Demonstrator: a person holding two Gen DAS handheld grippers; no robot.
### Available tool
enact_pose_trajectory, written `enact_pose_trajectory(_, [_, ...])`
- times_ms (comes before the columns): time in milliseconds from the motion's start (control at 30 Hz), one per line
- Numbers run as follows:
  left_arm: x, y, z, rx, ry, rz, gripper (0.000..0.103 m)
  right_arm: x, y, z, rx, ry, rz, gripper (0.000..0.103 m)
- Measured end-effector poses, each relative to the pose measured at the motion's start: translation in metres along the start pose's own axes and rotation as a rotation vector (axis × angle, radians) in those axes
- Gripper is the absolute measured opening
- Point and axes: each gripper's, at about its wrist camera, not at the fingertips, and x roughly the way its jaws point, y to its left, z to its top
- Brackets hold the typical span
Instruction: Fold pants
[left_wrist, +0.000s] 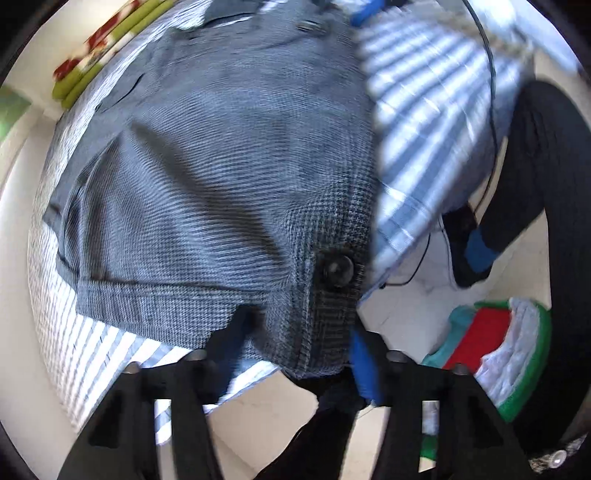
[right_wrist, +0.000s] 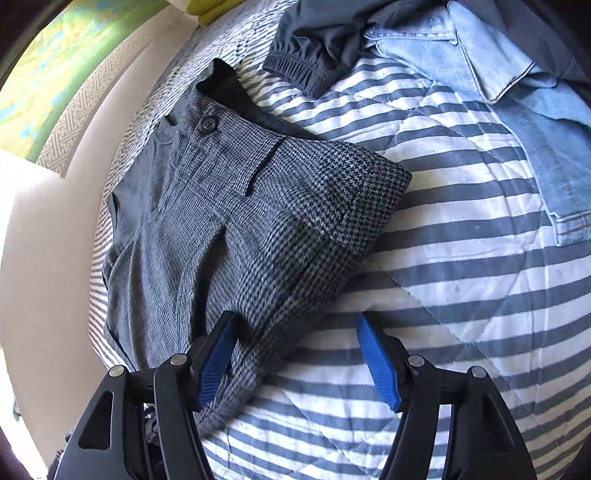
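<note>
The checked grey pants (right_wrist: 236, 206) lie partly folded on the striped quilt (right_wrist: 461, 258) of a bed, waistband and its button (right_wrist: 207, 124) toward the far side, one corner of cloth turned over near the middle of the bed.

The right tool (right_wrist: 295, 354) is spread wide, its left blue pad (right_wrist: 218, 354) over the near edge of the cloth and the other over bare quilt; it pinches nothing.

The left tool (left_wrist: 295, 332) is also spread, with a button (left_wrist: 338, 267) and the waistband edge just ahead between its fingers; that view is blurred, so I cannot tell if cloth is touched.

To do this fold well, I judge each tool should close on all layers at the edge, lift together and lay the cloth flat, keeping clear of the jeans (right_wrist: 517, 92) and the dark garment (right_wrist: 314, 55) lying well apart at the far side.
</note>
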Motion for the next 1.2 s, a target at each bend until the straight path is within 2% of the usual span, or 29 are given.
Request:
enact_pose_trajectory(67, [-0.009, 0.015, -0.003, -0.056, -0.015, -0.069, 0.031, 0.001, 0.001, 0.003, -0.003, -0.006, 0.000, 0.063])
enact_pose_trajectory(133, [-0.019, 0.024, -0.004, -0.090, -0.031, -0.094, 0.026, 0.000, 0.003, 0.005, 0.003, -0.011, 0.006, 0.062])
enact_pose_trajectory(200, [-0.028, 0.030, -0.006, -0.109, -0.056, -0.102, 0.022, -0.001, 0.006, 0.005, -0.011, -0.019, -0.007, 0.046])
enact_pose_trajectory(233, [-0.033, 0.035, -0.007, -0.129, -0.067, -0.116, 0.021, -0.002, 0.007, 0.005, -0.020, -0.021, -0.025, 0.034])
enact_pose_trajectory(333, [-0.051, 0.057, -0.014, -0.197, -0.109, -0.144, 0.018, -0.008, 0.011, 0.007, -0.026, -0.036, -0.004, 0.019])
enact_pose_trajectory(400, [-0.062, 0.071, -0.018, -0.235, -0.138, -0.157, 0.017, -0.014, 0.016, 0.011, -0.026, -0.056, 0.010, 0.016])
enact_pose_trajectory(500, [-0.077, 0.095, -0.021, -0.292, -0.183, -0.172, 0.014, -0.026, 0.026, 0.018, -0.028, -0.088, 0.030, 0.013])
enact_pose_trajectory(667, [-0.105, 0.144, -0.007, -0.406, -0.290, -0.145, 0.011, -0.049, 0.059, 0.039, -0.061, -0.153, 0.073, 0.011])
enact_pose_trajectory(867, [-0.142, 0.225, 0.004, -0.542, -0.409, -0.113, 0.011, -0.061, 0.117, 0.088, -0.103, -0.224, 0.100, 0.011])
enact_pose_trajectory(1033, [-0.140, 0.313, 0.016, -0.636, -0.442, -0.104, 0.011, -0.041, 0.170, 0.144, -0.142, -0.239, 0.078, 0.011])
enact_pose_trajectory(1200, [-0.099, 0.398, 0.032, -0.703, -0.415, -0.112, 0.010, 0.014, 0.201, 0.204, -0.143, -0.203, 0.016, 0.011])
